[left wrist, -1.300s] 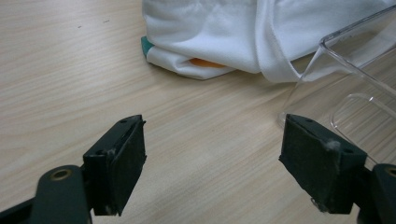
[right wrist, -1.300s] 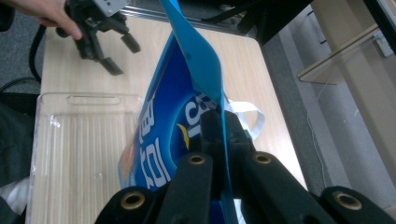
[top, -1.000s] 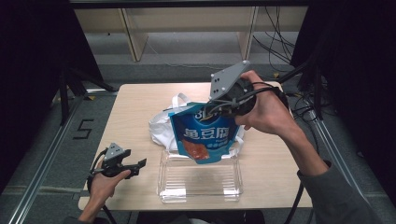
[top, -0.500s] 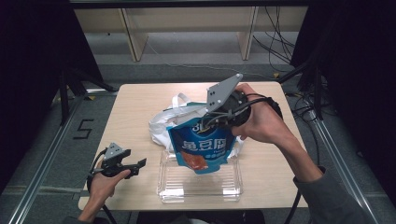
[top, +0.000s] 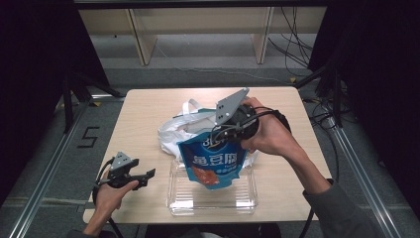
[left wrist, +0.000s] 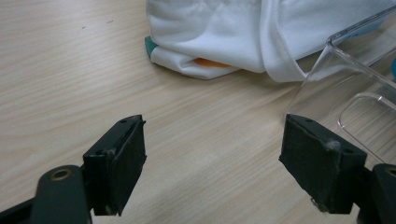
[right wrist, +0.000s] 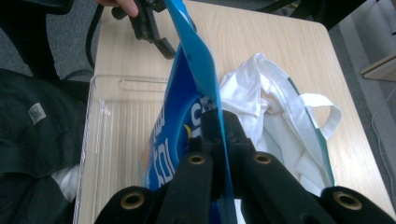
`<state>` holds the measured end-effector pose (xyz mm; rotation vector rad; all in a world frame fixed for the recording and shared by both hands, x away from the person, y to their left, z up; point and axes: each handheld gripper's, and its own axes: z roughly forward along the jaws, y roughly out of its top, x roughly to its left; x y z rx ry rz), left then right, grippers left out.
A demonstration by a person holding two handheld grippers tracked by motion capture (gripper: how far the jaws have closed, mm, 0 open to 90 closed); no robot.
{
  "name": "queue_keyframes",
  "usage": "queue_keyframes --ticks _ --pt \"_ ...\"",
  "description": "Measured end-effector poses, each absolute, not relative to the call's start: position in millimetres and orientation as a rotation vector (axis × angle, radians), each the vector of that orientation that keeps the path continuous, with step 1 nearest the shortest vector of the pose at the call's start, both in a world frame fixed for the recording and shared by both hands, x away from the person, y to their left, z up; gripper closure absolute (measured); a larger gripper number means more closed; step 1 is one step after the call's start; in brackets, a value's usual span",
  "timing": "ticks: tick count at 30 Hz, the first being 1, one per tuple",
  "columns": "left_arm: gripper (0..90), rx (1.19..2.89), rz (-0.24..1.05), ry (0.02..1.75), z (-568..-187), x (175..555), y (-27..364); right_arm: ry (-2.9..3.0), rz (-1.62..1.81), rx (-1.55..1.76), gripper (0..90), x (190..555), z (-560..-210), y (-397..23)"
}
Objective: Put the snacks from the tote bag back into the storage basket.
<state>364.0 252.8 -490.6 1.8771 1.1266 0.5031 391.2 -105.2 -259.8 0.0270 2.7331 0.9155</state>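
Note:
A blue snack pouch (top: 214, 162) with white lettering hangs from my right gripper (top: 224, 135), which is shut on its top edge. The pouch's bottom dips into a clear plastic bin (top: 178, 201) at the table's front. In the right gripper view the jaws pinch the pouch (right wrist: 194, 60) edge-on above the bin (right wrist: 116, 121). A white cloth bag (top: 181, 130) lies behind the bin. My left gripper (top: 147, 177) hovers open near the table's front left corner; its pads (left wrist: 123, 158) stand wide apart over bare wood, facing the bag (left wrist: 224, 32) and the bin's corner (left wrist: 336, 60).
The wooden table (top: 148, 109) has bare room at the left and back. Something orange and teal (left wrist: 205, 62) peeks from under the bag. Cables run off the table's right side, and shelving stands behind.
My right gripper has come down and slightly left with the pouch, so its bottom now sits in the bin. The left gripper has stayed in place.

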Motion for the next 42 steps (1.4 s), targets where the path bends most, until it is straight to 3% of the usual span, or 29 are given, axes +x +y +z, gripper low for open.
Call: queue_keyframes --ticks 30,32,37,42 --pt "21.4 1.889 0.484 1.115 -492.2 364.4 250.5 2.761 0.91 0.048 89.8 409.9 -285.6 -104.4" --pt "21.4 1.893 0.48 1.113 -493.3 364.5 250.7 2.763 0.927 0.05 86.9 410.9 -284.7 -108.1" --pt "21.5 1.888 0.483 1.118 -492.9 363.5 250.0 2.705 0.955 0.135 63.5 404.7 -281.9 -118.3" --pt "21.5 1.887 0.486 1.107 -492.5 363.7 250.2 2.653 1.015 0.231 50.2 398.9 -285.2 -135.8"
